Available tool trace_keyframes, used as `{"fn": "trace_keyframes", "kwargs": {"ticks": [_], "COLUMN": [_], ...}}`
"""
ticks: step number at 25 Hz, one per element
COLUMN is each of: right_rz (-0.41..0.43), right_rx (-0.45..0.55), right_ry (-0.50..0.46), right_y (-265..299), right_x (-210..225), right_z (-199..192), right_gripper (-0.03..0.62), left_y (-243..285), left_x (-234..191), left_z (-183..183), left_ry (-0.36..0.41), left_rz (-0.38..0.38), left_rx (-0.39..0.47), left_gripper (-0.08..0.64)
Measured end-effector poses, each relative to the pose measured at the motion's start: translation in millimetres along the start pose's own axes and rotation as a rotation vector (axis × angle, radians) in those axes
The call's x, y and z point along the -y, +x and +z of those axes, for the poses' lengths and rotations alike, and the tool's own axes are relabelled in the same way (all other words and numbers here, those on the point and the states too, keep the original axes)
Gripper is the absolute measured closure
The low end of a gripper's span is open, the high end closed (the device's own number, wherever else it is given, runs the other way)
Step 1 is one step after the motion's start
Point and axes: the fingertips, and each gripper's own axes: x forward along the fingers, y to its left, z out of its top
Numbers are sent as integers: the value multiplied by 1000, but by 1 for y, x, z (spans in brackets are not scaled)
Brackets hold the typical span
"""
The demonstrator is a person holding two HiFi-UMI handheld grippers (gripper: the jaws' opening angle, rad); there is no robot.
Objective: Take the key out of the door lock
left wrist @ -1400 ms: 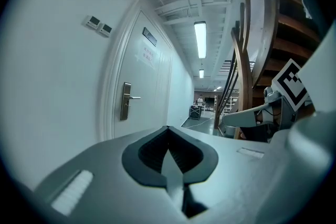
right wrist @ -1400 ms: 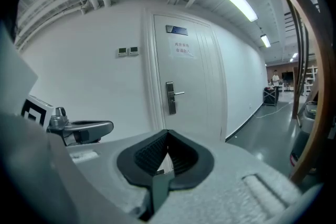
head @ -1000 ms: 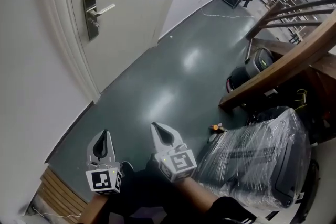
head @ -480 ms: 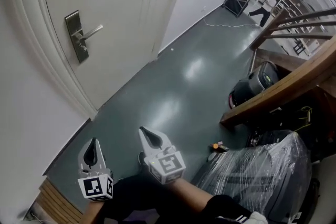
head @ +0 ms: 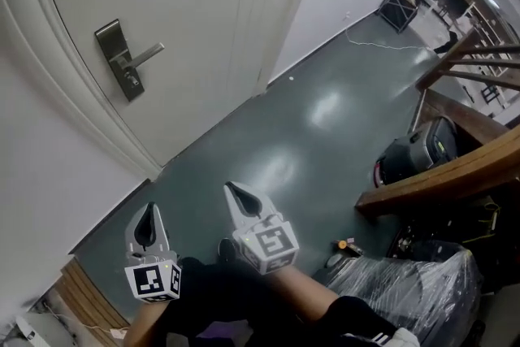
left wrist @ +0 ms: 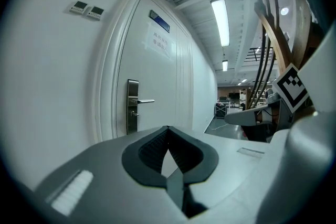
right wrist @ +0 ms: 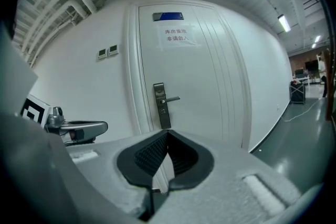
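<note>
A person is standing in a corridor, holding the two grippers low in the head view. The left gripper (head: pixel 149 217), at the lower left of the frame, is pressing its jaws together with nothing between them. The right gripper (head: pixel 241 199), just to its right near the bottom centre, is likewise closed and empty. Both are pointing toward the white door (head: pixel 195 12) that is filling the upper left of the frame, and both are well apart from it.

The metal lock plate (head: pixel 119 61) is sitting near the door's left edge, with its lever handle (head: pixel 148 54) sticking out to the right. A small knob (left wrist: pixel 134 113) is showing on the plate below the handle. Whether it is the key cannot be told at this size.

A paper notice (right wrist: pixel 176 36) is hanging high on the door. The dark green floor (head: pixel 317 118) is running toward the upper right, and a wooden stair rail (head: pixel 443 179) is crossing the right edge.
</note>
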Motion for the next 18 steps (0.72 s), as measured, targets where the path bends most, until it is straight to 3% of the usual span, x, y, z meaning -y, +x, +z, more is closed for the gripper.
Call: {"fn": "trace_keyframes", "kwargs": {"ticks": [10, 18], "right_rz": [89, 176], "right_rx": [-17, -100], "right_ry": [-13, 95], "right_y": [80, 181], "right_x": [8, 3], "right_z": [24, 39], "right_gripper": [600, 600], "left_y": [52, 133], "left_x": [-43, -99], "left_z": [22, 24], "left_ry": [-2, -11], "left_rz": [85, 70], "left_rx": [14, 24], "left_gripper": [543, 543]}}
